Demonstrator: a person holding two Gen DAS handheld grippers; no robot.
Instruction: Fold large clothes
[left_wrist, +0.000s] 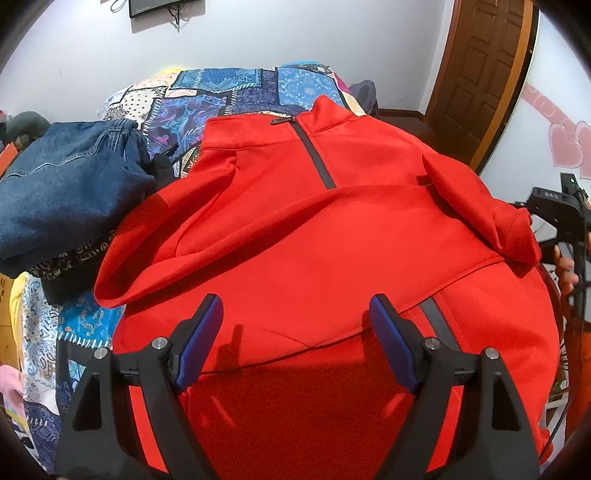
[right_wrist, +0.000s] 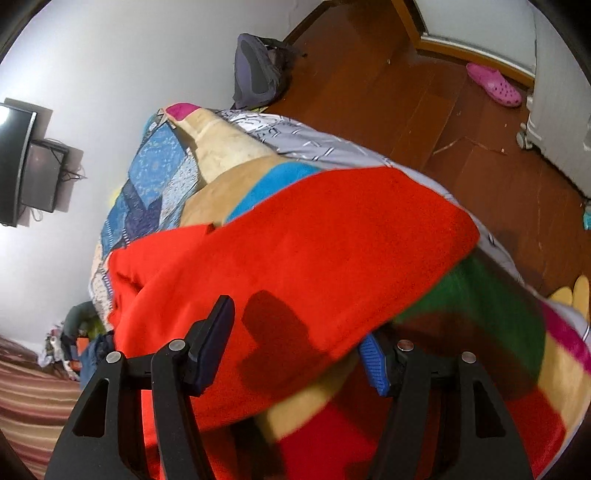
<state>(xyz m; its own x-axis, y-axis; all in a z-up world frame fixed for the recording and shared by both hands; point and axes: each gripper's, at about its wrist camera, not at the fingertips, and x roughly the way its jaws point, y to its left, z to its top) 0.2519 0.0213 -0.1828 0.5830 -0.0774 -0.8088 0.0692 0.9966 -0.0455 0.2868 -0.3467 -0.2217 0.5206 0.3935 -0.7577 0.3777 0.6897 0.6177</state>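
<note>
A red zip-neck jacket (left_wrist: 314, 229) lies front up on the bed, collar at the far end, with its left sleeve folded across the chest. My left gripper (left_wrist: 295, 314) hovers open over the jacket's lower half, with nothing between its fingers. In the right wrist view a fold of the red jacket (right_wrist: 295, 240) crosses my right gripper (right_wrist: 295, 332). Its left finger (right_wrist: 218, 325) is above the cloth and its right finger (right_wrist: 373, 358) is under the cloth's edge. The jaws stand wide apart and do not pinch the cloth. A hand (left_wrist: 565, 273) shows by the right sleeve cuff (left_wrist: 517, 236).
A folded denim garment (left_wrist: 66, 192) sits on a pile at the left of the patchwork bedspread (left_wrist: 229, 96). A striped blanket (right_wrist: 480, 325) lies under the jacket's right side. Beyond the bed are a wooden floor (right_wrist: 406, 92), a pink clog (right_wrist: 495, 85), a dark bag (right_wrist: 255, 70) and a door (left_wrist: 476, 74).
</note>
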